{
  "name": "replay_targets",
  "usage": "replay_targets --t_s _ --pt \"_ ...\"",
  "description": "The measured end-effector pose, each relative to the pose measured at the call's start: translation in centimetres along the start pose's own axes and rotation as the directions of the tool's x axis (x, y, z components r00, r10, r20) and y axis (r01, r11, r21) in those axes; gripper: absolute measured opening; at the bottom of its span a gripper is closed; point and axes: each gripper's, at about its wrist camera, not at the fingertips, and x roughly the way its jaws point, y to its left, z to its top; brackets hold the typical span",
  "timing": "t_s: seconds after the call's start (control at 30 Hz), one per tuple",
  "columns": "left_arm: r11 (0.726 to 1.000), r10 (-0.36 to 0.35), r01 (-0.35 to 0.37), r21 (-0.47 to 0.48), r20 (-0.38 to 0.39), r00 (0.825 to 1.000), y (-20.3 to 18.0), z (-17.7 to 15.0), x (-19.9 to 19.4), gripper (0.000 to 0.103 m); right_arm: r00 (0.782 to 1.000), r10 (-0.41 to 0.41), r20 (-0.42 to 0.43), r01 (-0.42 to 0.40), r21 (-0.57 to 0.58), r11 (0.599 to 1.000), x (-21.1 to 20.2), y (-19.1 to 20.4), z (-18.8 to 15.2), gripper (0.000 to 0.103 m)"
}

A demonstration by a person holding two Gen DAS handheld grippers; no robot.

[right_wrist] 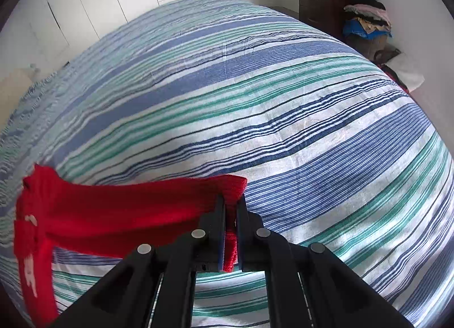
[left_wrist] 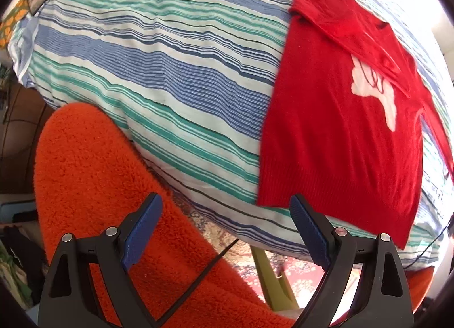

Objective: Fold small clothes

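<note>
While angled down, right gripper (right_wrist: 231,206) pinches sweater (right_wrist: 113,214) (cuff, prob.).

red sweater (left_wrist: 340,135) lies flat, one sleeve folded across.

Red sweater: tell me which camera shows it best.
The left wrist view: the red sweater lies spread on the striped bedcover, white print visible. The right wrist view shows mainly one sleeve, its cuff pinched in the right tool.

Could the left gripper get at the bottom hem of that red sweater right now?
Probably yes: the left gripper is open, and the red sweater has its hem just ahead on the striped bedcover, uncovered.
</note>
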Motion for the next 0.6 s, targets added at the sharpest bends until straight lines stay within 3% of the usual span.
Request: replay_targets --t_s 0.13,0.23,0.37,0.47,0.6 --pt "1.0 -0.002 0.002 -0.022 -0.02 1.0 0.5 0.1 0.4 0.092 0.997 -0.059 -0.05 0.061 0.039 0.997 1.9 -1.3 -1.4 0.005" --pt "1.0 -0.003 0.003 -0.017 -0.015 1.0 0.4 0.1 0.2 0.092 0.997 0.009 -0.076 -0.001 0.099 0.995 2.3 -3.0 -1.8 0.005" --pt "1.0 -0.005 0.005 -0.002 -0.009 1.0 -0.1 0.1 0.4 0.092 0.986 0.158 -0.056 -0.142 0.219 0.965 0.4 -5.4 -1.8 0.039" --pt "1.0 -0.013 0.013 0.01 -0.024 1.0 -0.6 0.0 1.0 0.092 0.964 0.251 -0.088 -0.206 0.353 0.913 -1.1 -7.0 -3.3 0.039" --pt "0.999 -0.018 0.019 0.033 -0.03 0.999 -1.4 -0.1 1.1 0.092 0.894 0.441 -0.082 -0.34 0.515 0.786 -0.3 -7.0 -5.8 0.039"
